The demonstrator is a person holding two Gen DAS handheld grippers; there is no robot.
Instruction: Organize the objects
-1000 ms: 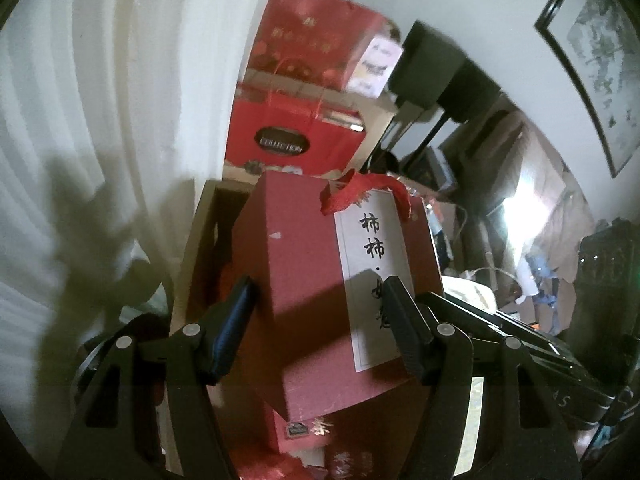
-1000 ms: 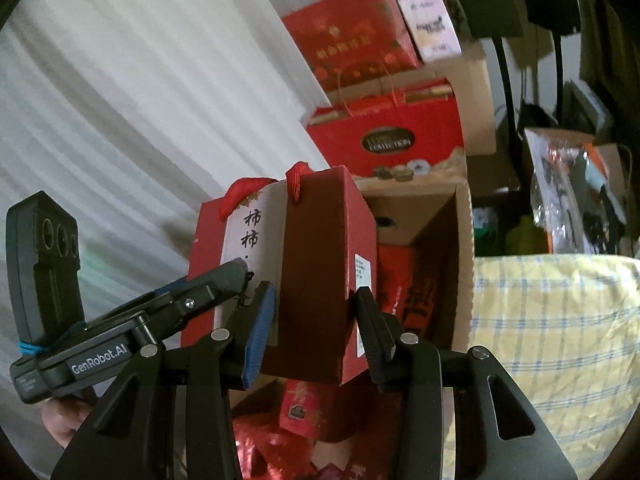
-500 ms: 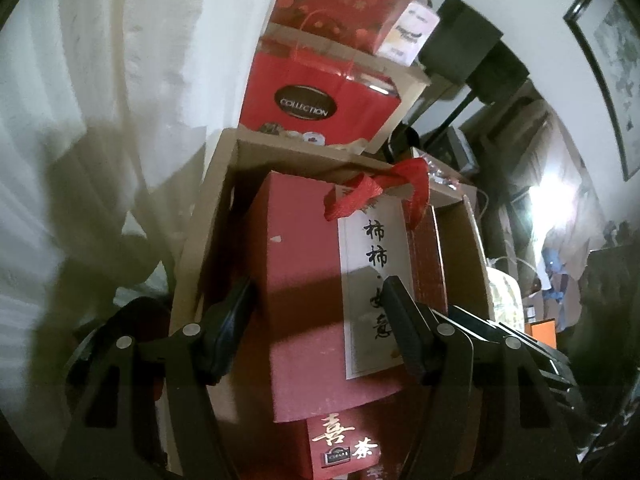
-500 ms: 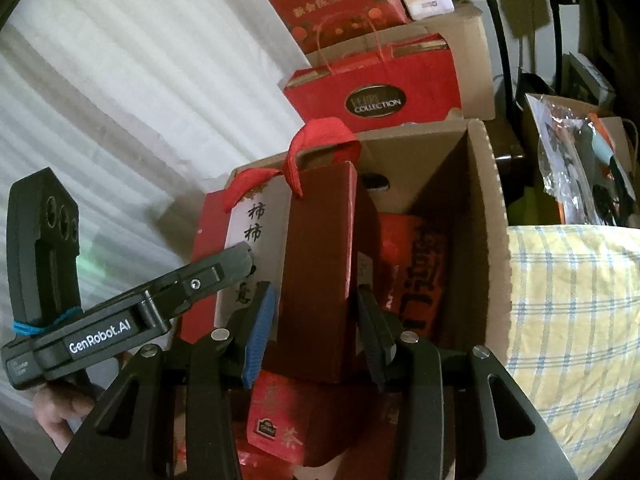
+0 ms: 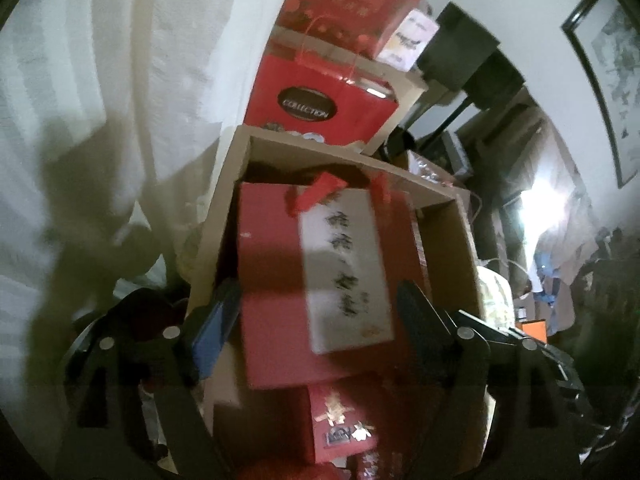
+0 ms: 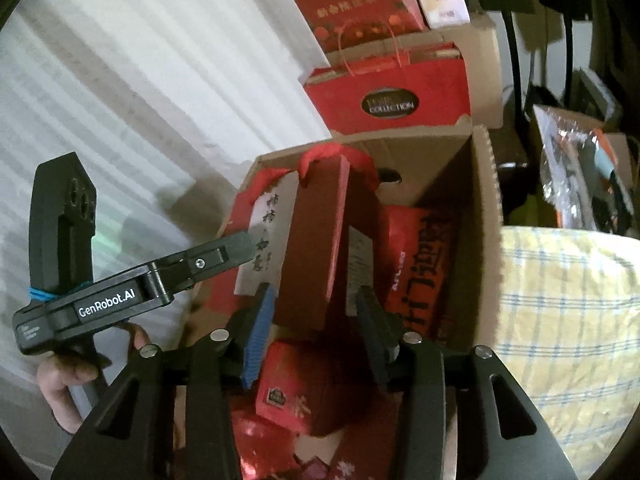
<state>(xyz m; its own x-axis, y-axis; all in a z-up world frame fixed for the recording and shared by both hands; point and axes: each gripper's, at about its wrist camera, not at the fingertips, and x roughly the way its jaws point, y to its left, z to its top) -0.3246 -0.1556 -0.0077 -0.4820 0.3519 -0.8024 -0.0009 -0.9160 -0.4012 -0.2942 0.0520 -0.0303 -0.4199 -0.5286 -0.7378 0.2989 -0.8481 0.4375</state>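
Both sets of jaws are opening around the red gift box (image 5: pixel 280 280), which now sits down inside the open cardboard carton (image 5: pixel 460 248). A second ago the box hung above the carton rim, clamped on 2 sides; since then it has come down among the other red packages. On the left gripper (image 5: pixel 316 312) the pads have visibly drawn off the box faces, with a gap showing at 9 o'clock and at 3 o'clock. On the right gripper (image 6: pixel 316 320) the blue pad at 9 o'clock stands just beside the narrow end of the box, and the dark pad at 3 o'clock also seems clear of it, though blur makes a last touch hard to rule out.

The box stands upright with its white label (image 5: pixel 344 268) facing the left camera and its red ribbon handle (image 6: pixel 340 160) at 12 o'clock, near the carton's far wall. Below it lies a smaller red tea box (image 6: pixel 292 388), and a red packet with black lettering (image 6: pixel 420 264) leans at 3 o'clock.

By my reading, this placement is almost done: the box looks supported by the carton's contents, so backing both grippers straight out seems the sensible move, watching that the ribbon does not snag.
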